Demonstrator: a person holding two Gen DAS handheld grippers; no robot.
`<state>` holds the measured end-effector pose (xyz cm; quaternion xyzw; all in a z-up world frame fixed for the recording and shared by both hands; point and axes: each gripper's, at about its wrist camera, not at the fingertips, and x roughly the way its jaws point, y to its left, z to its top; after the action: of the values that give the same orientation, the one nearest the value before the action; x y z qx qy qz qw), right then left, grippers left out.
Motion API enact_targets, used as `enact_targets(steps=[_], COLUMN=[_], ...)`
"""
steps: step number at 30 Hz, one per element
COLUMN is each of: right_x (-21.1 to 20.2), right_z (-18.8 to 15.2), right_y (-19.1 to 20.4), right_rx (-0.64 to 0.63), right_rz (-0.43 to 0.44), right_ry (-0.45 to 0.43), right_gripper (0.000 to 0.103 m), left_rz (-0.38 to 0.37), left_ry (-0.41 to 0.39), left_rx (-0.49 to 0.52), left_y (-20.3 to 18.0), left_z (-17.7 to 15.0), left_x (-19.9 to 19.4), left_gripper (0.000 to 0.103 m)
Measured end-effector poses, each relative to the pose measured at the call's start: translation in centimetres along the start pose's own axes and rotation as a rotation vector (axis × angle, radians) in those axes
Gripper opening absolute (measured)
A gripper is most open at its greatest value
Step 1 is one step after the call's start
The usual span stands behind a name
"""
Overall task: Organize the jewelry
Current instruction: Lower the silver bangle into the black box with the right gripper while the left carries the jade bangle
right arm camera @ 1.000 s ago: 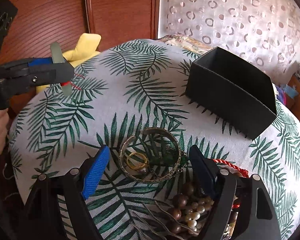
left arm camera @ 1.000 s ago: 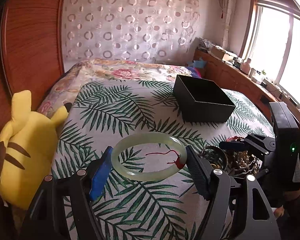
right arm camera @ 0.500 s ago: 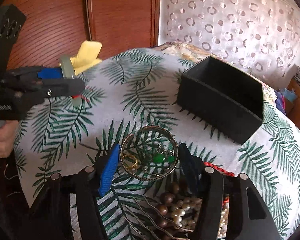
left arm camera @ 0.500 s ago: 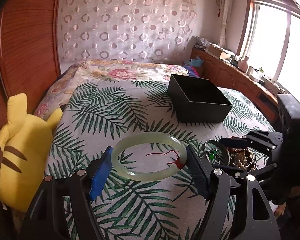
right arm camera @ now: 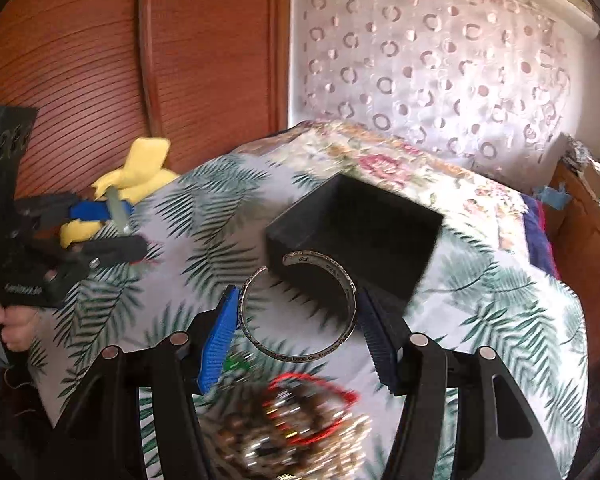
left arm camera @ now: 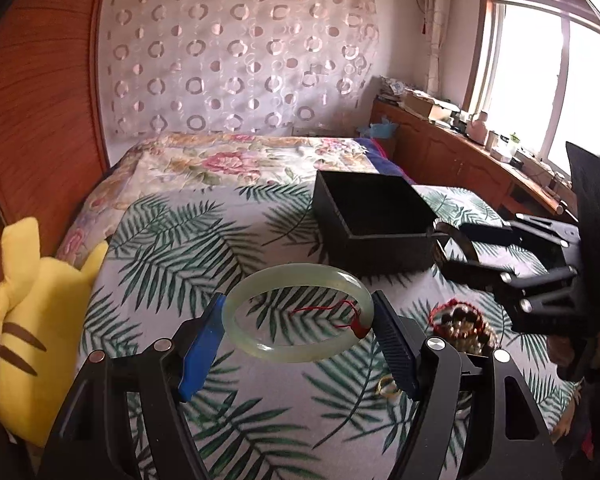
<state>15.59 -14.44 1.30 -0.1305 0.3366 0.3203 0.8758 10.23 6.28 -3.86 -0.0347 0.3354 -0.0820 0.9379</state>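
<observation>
The bed [left arm camera: 220, 240], under its palm-leaf cover, carries the open black box [left arm camera: 374, 216] mid-surface. Your left gripper [left arm camera: 298, 330] is angled down over the cover, clamped across a pale green jade bangle [left arm camera: 298, 312] with a red thread. Your right gripper [right arm camera: 296, 320] points down toward the box, pads pressed on an open silver cuff bracelet [right arm camera: 300, 304] raised clear of the blurred bead pile [right arm camera: 296, 424] beneath.

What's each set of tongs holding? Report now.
Left tongs: closed on the jade bangle.
Right tongs: closed on the metal cuff bracelet.
</observation>
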Motion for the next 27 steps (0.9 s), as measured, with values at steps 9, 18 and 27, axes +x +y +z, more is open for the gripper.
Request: enact_targets(steps=[9, 18, 27], right_x=[2.9, 5.6, 4.1], right_z=[2.0, 2.4, 2.5], right_y=[-4.6, -6.1, -6.3], right_rx=[0.057, 0.107, 0.092], right_rz=[-0.020, 0.020, 0.017], right_ry=[0.005, 0.038, -0.005], right_gripper=[0.062, 0.063, 0.069], left_rz=[-0.013, 0.003, 0.013], left_ry=[-0.003, -0.001, 0.005], left_rx=[0.038, 0.056, 0.080], left_y=[-1.5, -2.3, -3.2], left_z=[2.4, 4.3, 6.2], left_x=[2.6, 4.7, 6.7], left_gripper=[0.069, 0.069, 0.069])
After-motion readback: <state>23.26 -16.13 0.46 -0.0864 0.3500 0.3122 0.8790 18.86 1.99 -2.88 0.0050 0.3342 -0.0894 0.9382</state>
